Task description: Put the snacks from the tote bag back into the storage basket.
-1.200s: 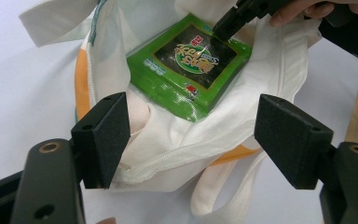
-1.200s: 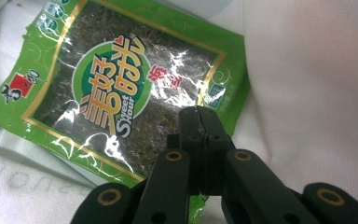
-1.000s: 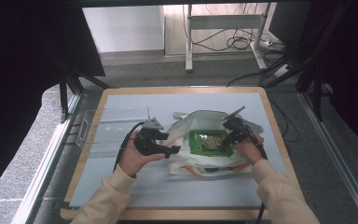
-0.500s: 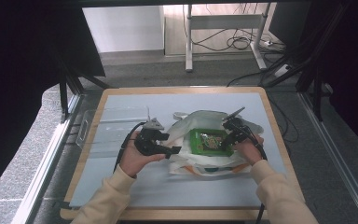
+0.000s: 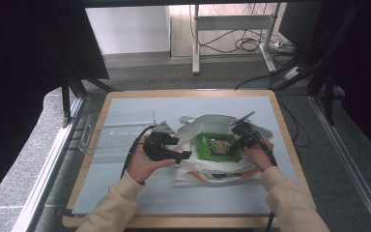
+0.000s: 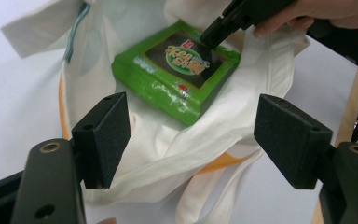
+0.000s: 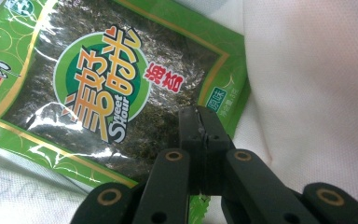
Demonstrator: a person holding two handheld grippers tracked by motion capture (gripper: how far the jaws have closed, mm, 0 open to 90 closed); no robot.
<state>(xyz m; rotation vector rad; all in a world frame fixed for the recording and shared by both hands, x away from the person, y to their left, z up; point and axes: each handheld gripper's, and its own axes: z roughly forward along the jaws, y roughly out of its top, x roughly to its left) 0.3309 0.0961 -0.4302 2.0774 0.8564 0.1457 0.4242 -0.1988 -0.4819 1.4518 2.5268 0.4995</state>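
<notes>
A green seaweed snack pack lies in the mouth of a white cloth bag at the middle of the table. My right gripper is shut, its joined tips resting on the pack's corner; the left gripper view shows that right gripper at the pack's far corner. My left gripper is open and hovers over the bag's left edge, its wide-apart pads touching nothing.
A clear plastic box sits at the left of the pale blue mat. The wooden table rim frames it. An orange print shows under the bag's front. Cables and a desk frame lie on the floor beyond.
</notes>
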